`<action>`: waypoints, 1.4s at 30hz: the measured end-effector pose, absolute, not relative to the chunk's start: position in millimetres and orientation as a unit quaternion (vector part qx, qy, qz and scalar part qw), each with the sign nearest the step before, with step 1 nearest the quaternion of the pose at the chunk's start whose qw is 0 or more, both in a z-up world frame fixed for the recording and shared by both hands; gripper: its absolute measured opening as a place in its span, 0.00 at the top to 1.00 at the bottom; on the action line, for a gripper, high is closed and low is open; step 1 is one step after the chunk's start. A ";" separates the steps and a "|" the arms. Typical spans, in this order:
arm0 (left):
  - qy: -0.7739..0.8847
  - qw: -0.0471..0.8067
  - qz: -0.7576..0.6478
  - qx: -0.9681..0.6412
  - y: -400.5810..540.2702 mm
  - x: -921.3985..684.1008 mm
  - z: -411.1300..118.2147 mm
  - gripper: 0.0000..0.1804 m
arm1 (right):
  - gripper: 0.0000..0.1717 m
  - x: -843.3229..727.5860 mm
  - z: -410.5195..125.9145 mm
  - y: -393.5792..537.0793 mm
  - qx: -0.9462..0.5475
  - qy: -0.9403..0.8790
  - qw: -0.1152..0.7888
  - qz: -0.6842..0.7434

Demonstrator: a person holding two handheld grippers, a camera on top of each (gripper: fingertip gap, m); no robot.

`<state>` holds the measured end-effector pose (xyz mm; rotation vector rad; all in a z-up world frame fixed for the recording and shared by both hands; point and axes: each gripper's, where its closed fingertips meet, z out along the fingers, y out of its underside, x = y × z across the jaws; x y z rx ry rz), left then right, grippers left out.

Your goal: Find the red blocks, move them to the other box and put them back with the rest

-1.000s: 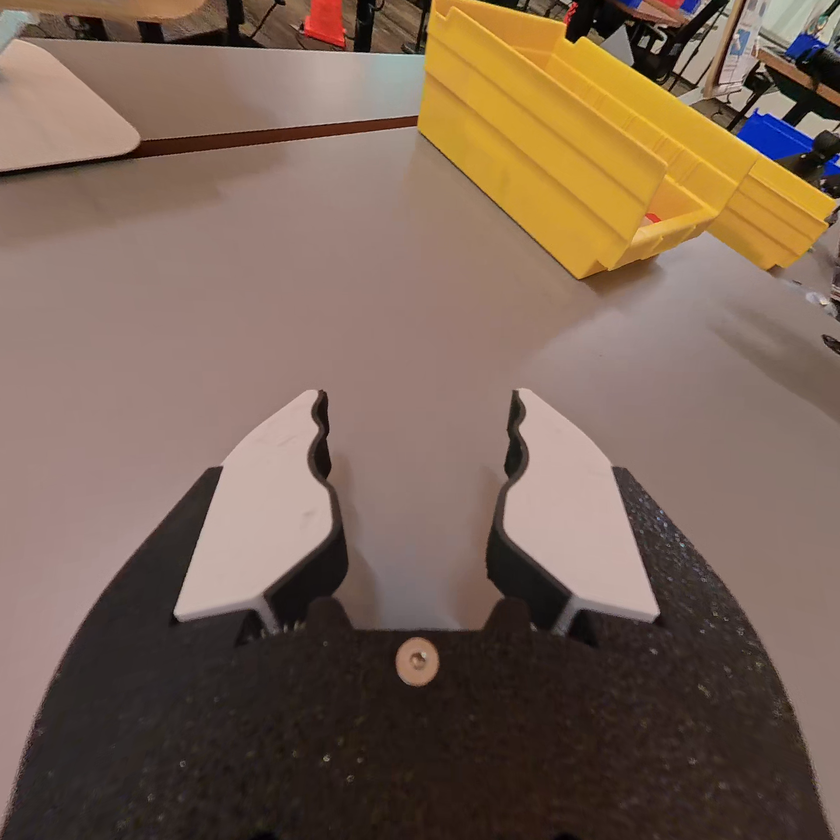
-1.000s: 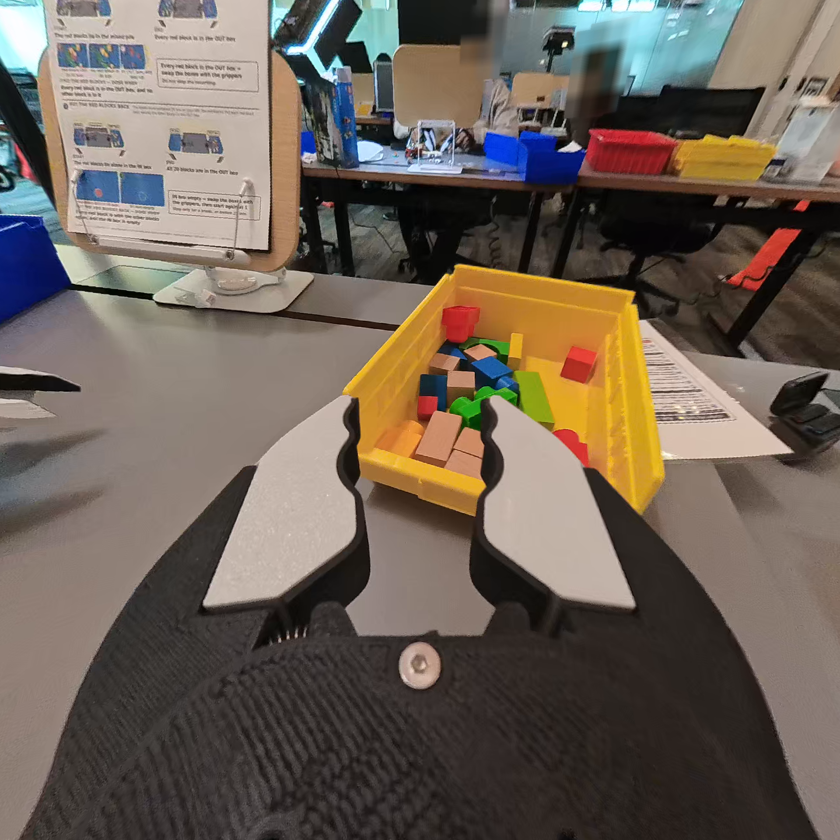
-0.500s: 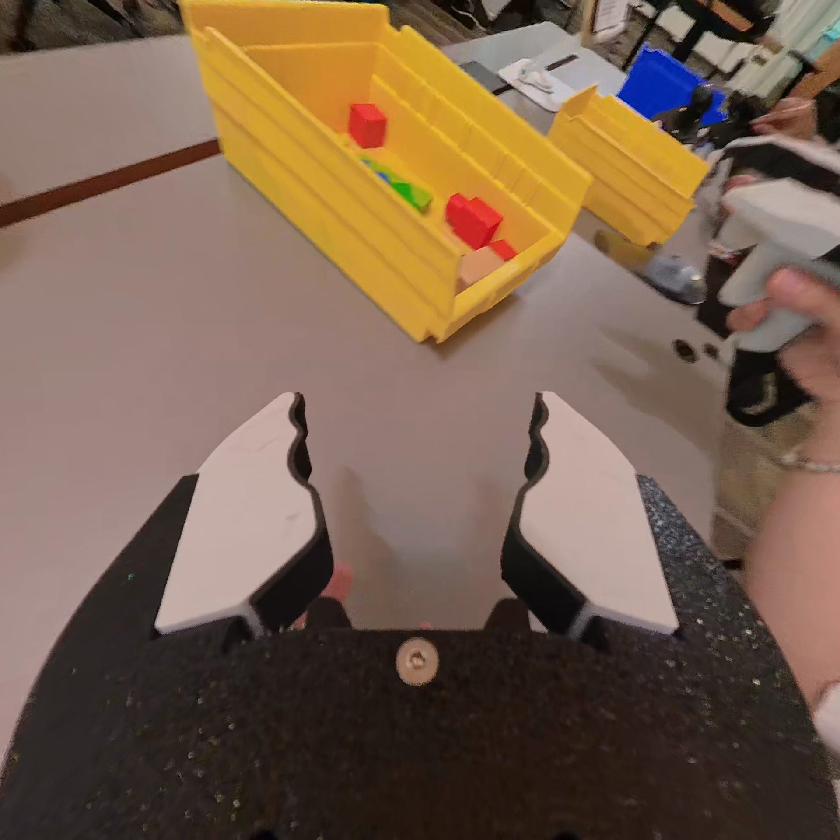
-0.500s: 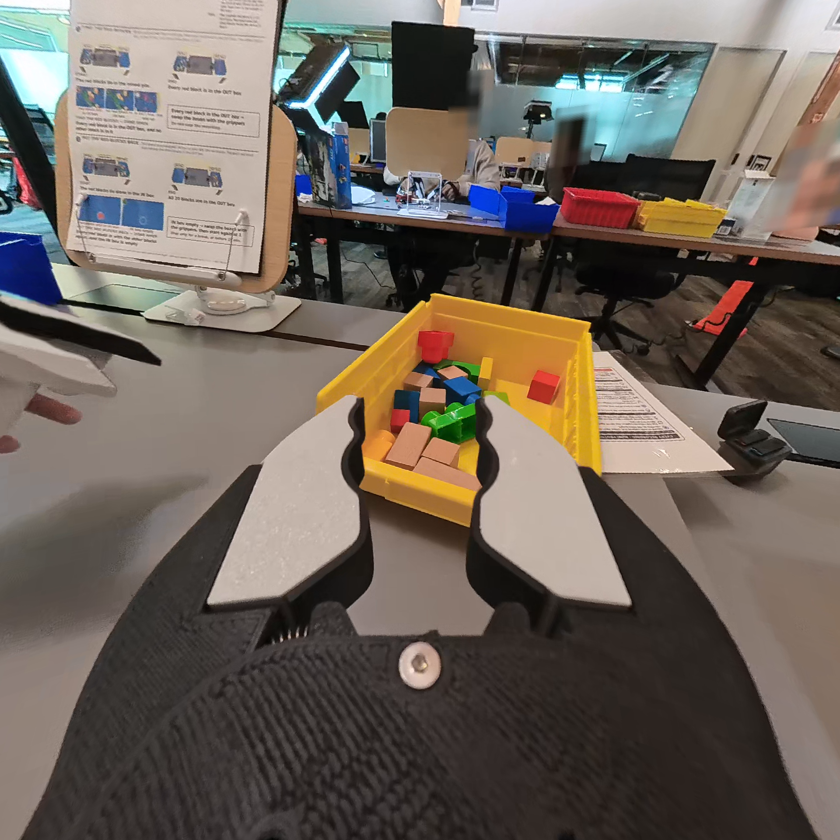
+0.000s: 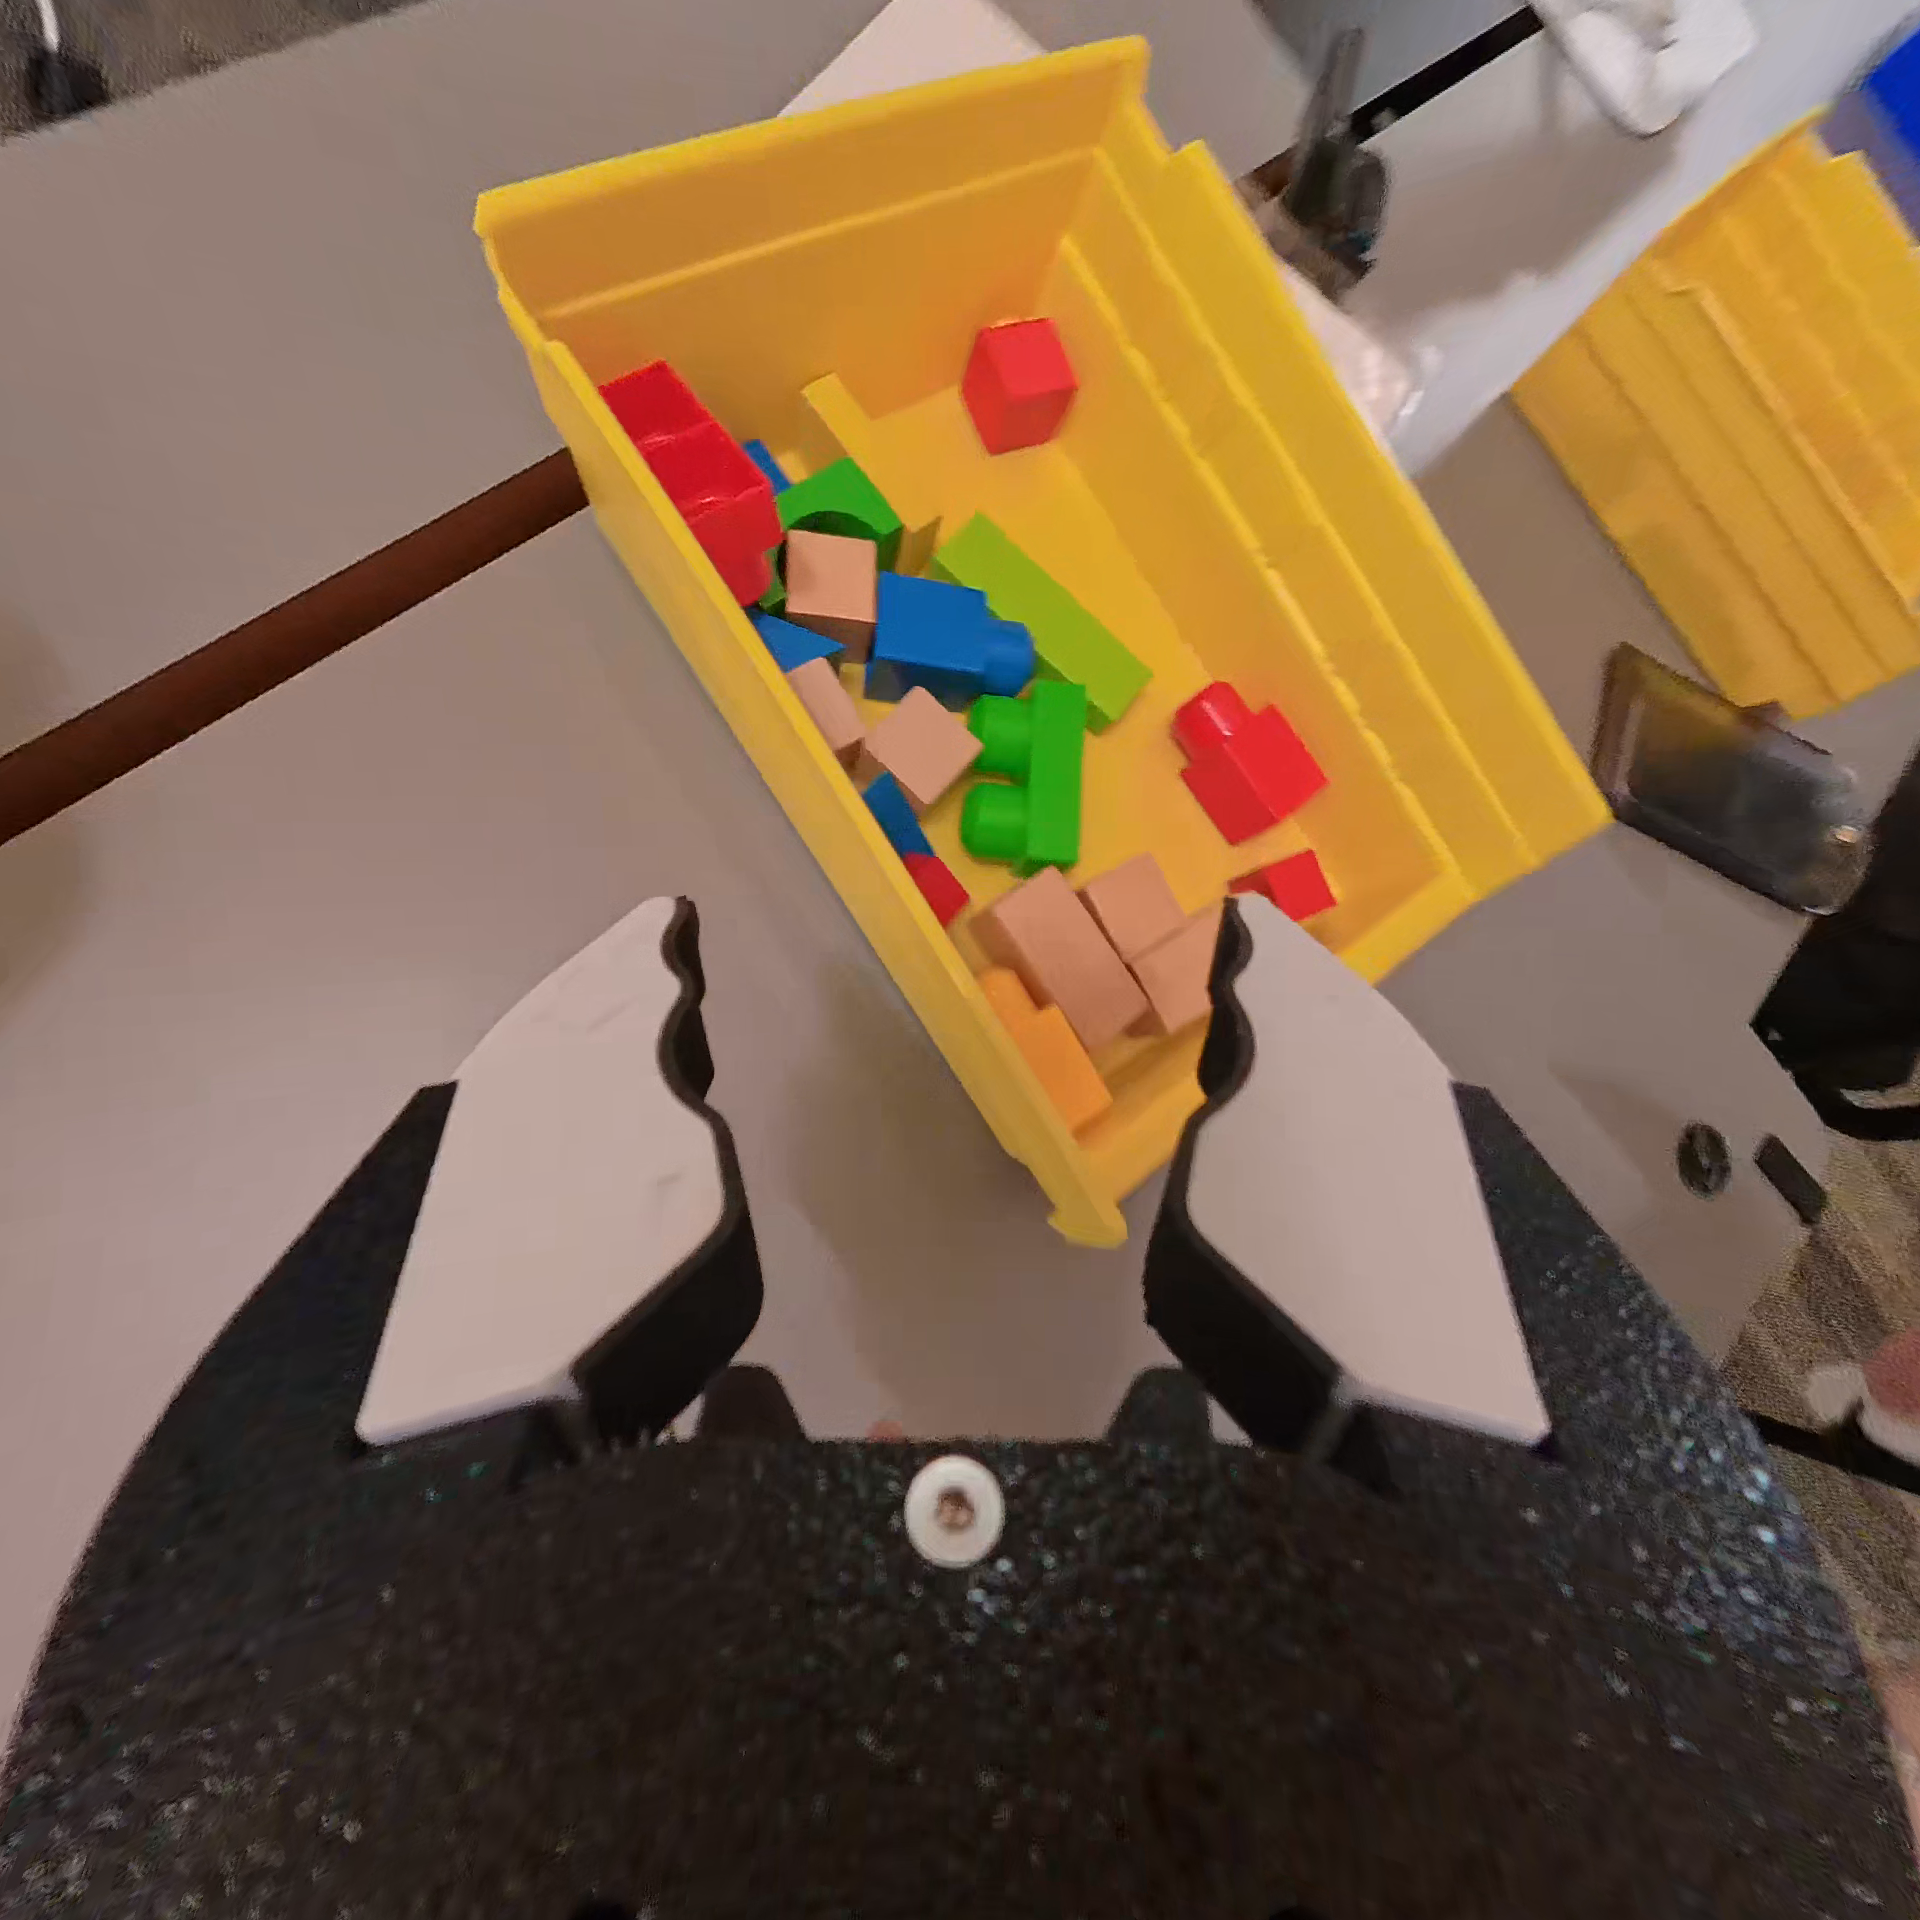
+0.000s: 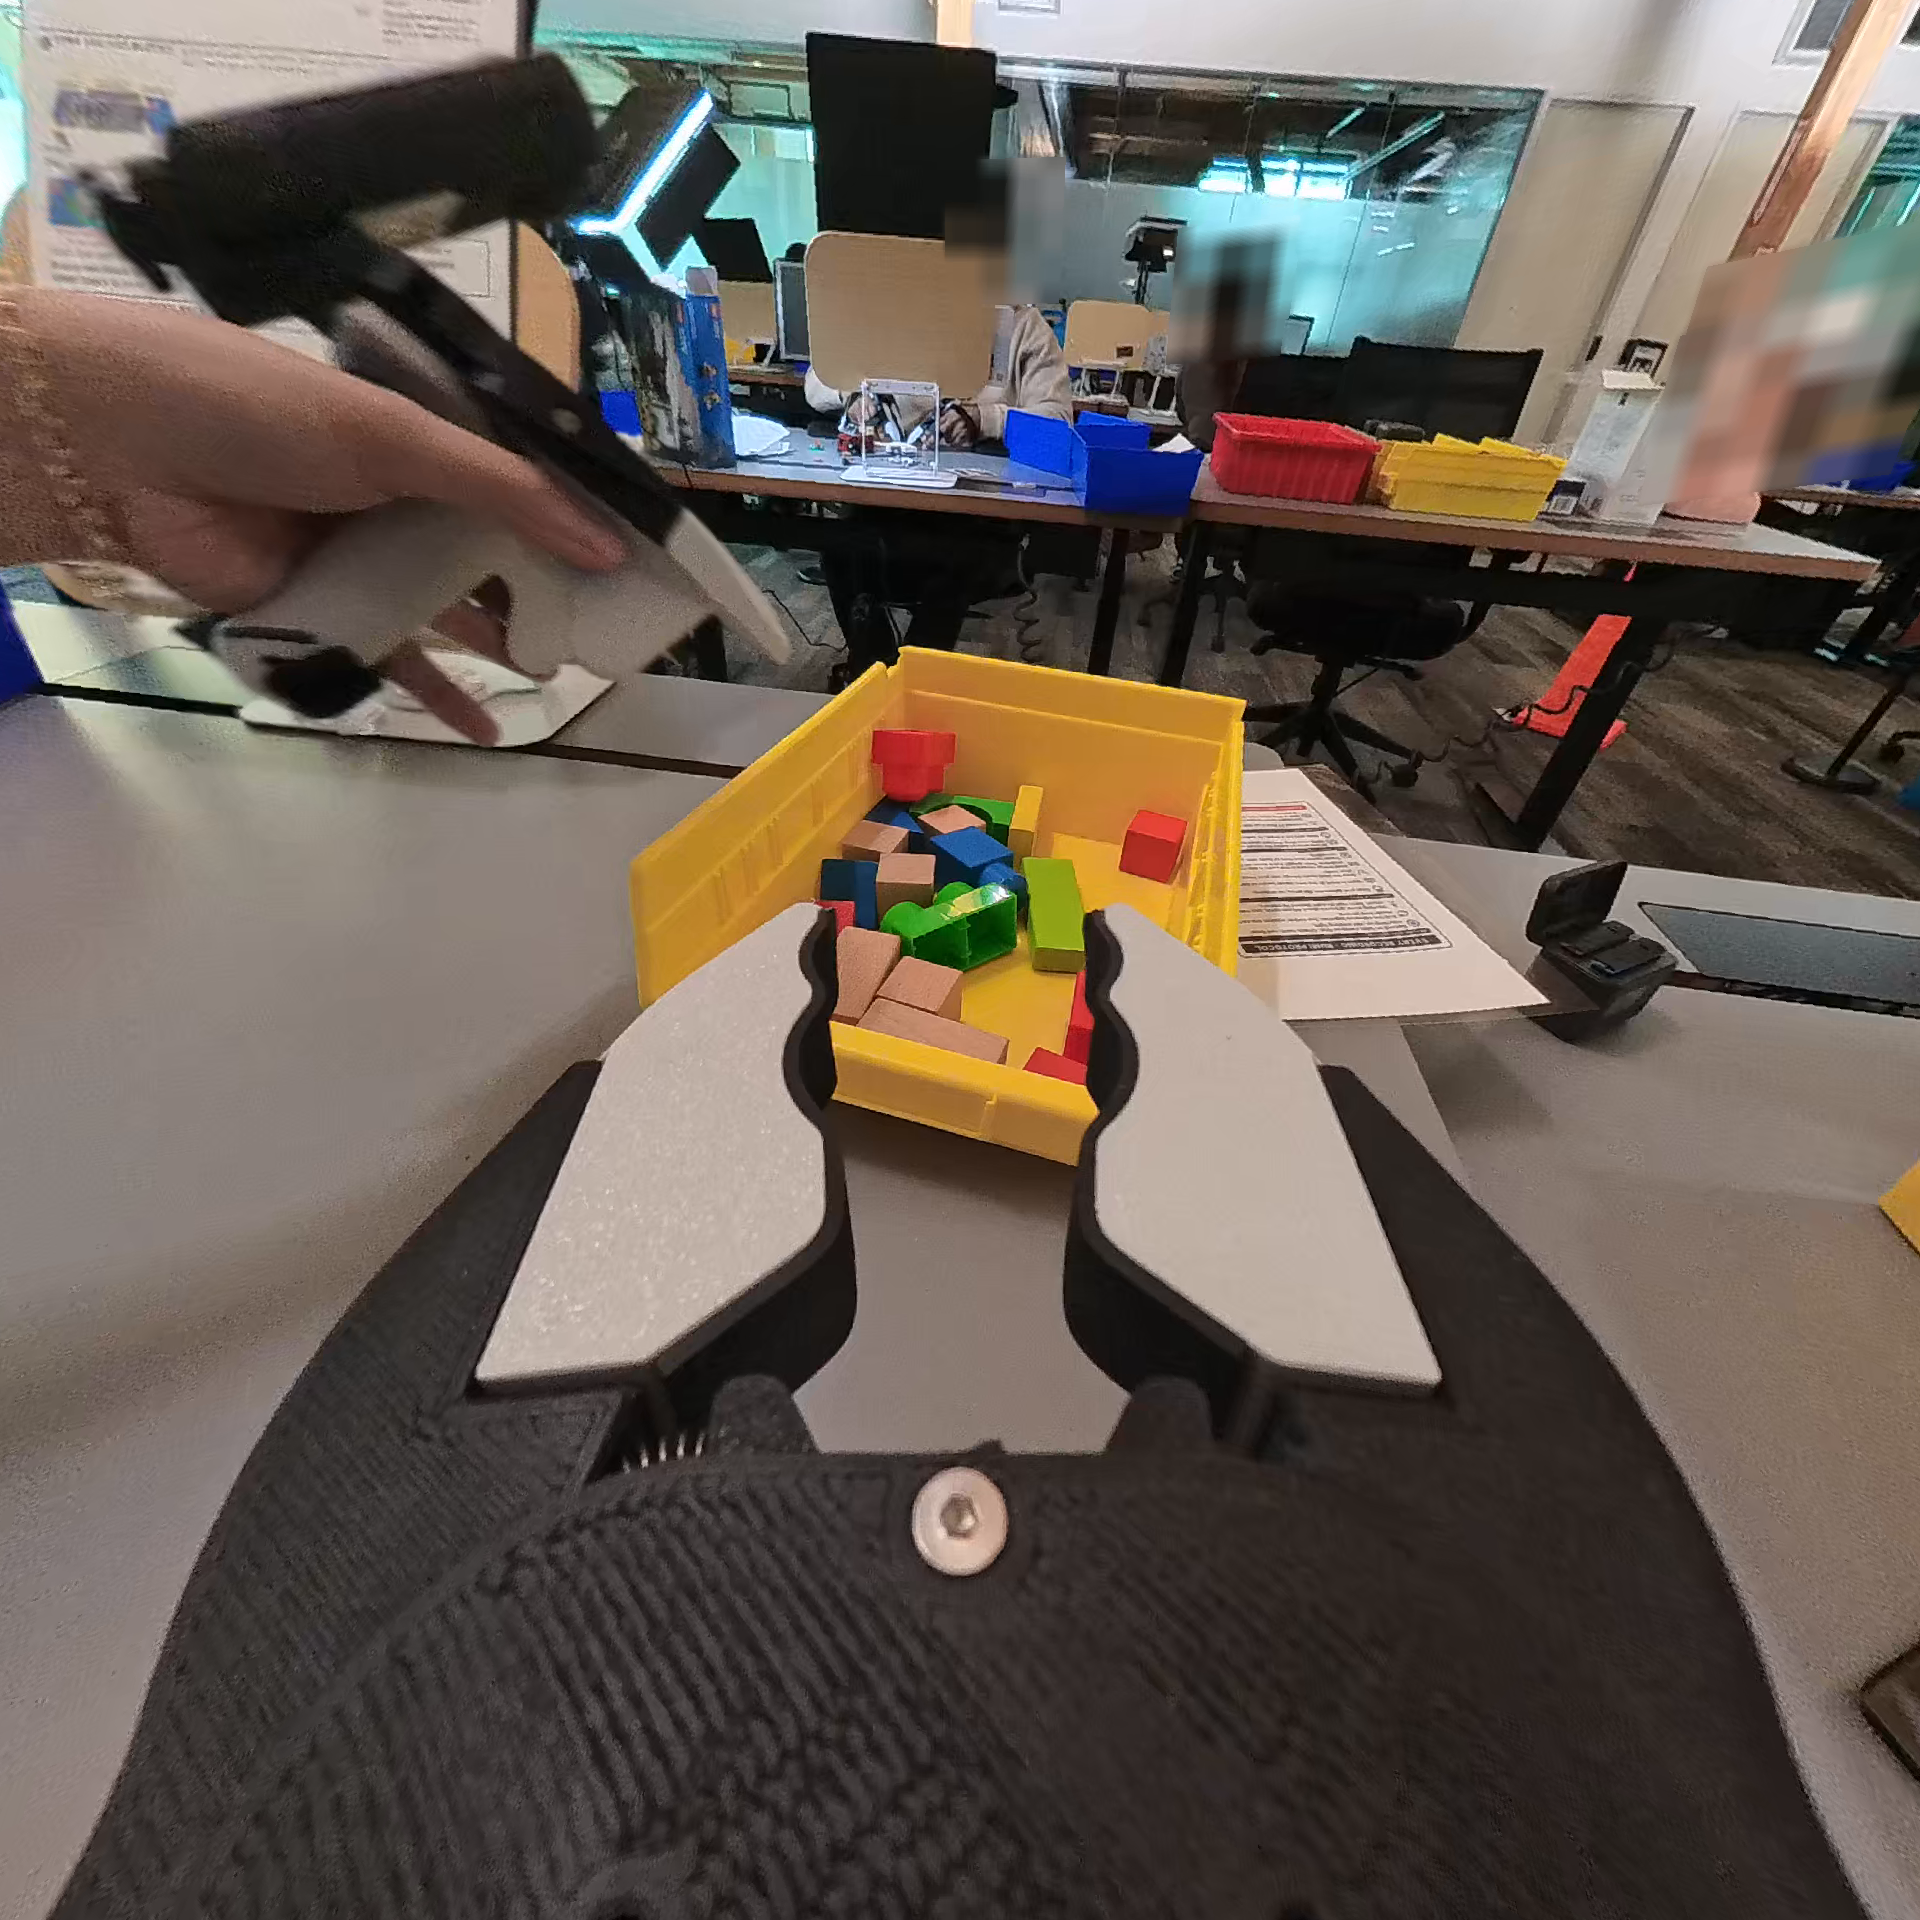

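Surface: grey table (image 6: 312,1039), with a dark brown seam (image 5: 281,644) running across it past the bin's far corner.
Main bin: yellow plastic bin (image 5: 790,239), sitting flat on the table and open at the top, holding mixed blocks.
Red blocks: all inside that bin. A cube (image 5: 1016,382) sits alone near the far end; a large stepped piece (image 5: 694,470) leans on the left wall; a notched one (image 5: 1247,764) lies by the right wall; a small one (image 5: 1291,883) is at the near right corner; another small one (image 5: 935,885) is tucked against the left wall.
Other blocks: blue (image 5: 940,634), bright green with two round studs (image 5: 1023,774), a lime-green bar (image 5: 1039,613), plain wood pieces (image 5: 1070,961) bunched at the near end, and an orange one (image 5: 1044,1049) in the near corner.
Second bin: another yellow bin (image 5: 1745,499) stands well apart to the right; its inside cannot be seen.
Left gripper (image 5: 954,914): fingers spread wide with nothing between the pads, hovering above the bin's near left corner. From the right wrist camera it appears blurred, raised in a hand (image 6: 208,478) above and left of the bin.
Right gripper (image 6: 958,920): jaws partly apart and bare, low over the table just short of the bin's near wall, touching nothing.
Nearby: printed paper sheet (image 6: 1340,914) just right of the bin; small black case (image 6: 1595,951) beyond it.
Background: further desks carrying blue (image 6: 1101,462), red (image 6: 1288,457) and yellow (image 6: 1465,478) bins.
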<state>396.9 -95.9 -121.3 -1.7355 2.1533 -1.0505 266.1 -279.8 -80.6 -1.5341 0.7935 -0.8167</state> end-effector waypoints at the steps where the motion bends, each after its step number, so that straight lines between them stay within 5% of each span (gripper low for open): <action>1: 0.724 0.085 -0.336 -0.597 -96.7 405.1 -129.1 0.49 | 0.73 266.2 -81.0 -279.9 -0.656 0.338 0.577 -0.349; 9: 0.720 0.095 -0.186 -0.661 -88.0 443.1 -197.2 0.58 | 0.73 271.0 -91.5 -279.1 -0.669 0.336 0.570 -0.338; 18: 0.706 0.094 -0.155 -0.684 -94.5 454.7 -226.5 0.93 | 0.73 278.4 -105.2 -275.7 -0.675 0.341 0.572 -0.318; 28: 0.689 0.135 -0.181 -0.688 -85.2 463.6 -226.9 0.97 | 0.74 279.6 -107.9 -284.3 -0.672 0.349 0.566 -0.326; 42: 0.732 0.043 -0.234 -0.639 -47.8 414.3 -199.7 0.97 | 0.74 272.5 -95.8 -287.4 -0.664 0.351 0.564 -0.343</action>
